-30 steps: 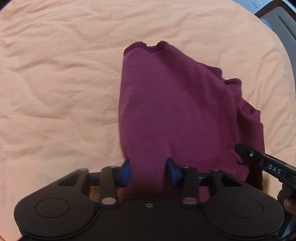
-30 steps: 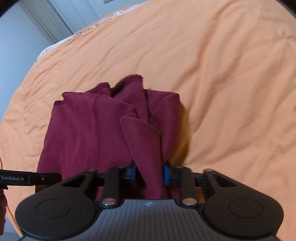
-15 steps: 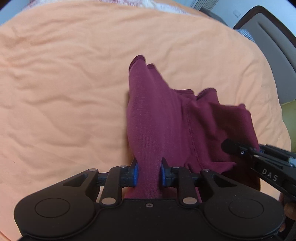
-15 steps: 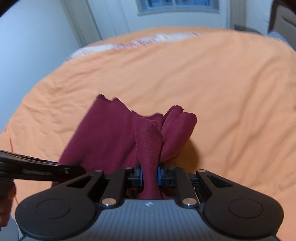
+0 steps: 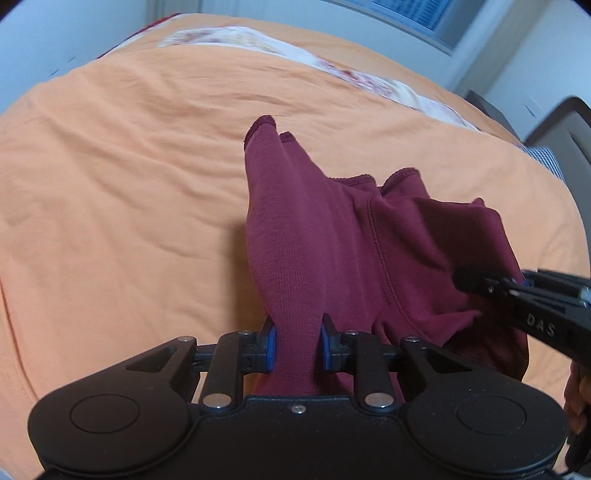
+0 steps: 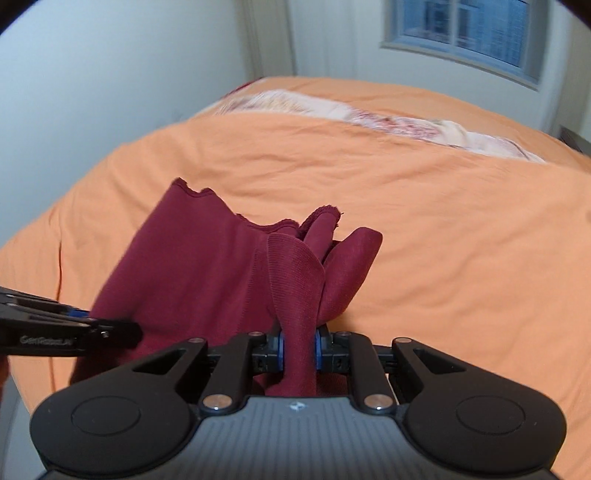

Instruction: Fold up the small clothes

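A small maroon knit garment [image 5: 332,236] hangs stretched between my two grippers above the orange bed cover. My left gripper [image 5: 295,349] is shut on one bunched corner of the cloth, which runs up from its blue pads. My right gripper [image 6: 298,349] is shut on the other corner of the maroon garment [image 6: 207,266], pinched into a narrow fold. The right gripper [image 5: 524,299] also shows at the right edge of the left wrist view, and the left gripper [image 6: 74,332] at the left edge of the right wrist view. The far hem droops toward the bed.
An orange bed cover [image 5: 129,184] spreads under everything, wrinkled, with a patterned pillow strip [image 6: 332,110] at the far end. A pale wall [image 6: 110,74] and a window [image 6: 461,33] stand behind the bed. A dark headboard or chair [image 5: 561,125] sits at the far right.
Both grippers have risen and tilted up, lifting the garment off the bed. The cloth has gone from spread flat to hanging bunched, and the room's wall and window have come into view.
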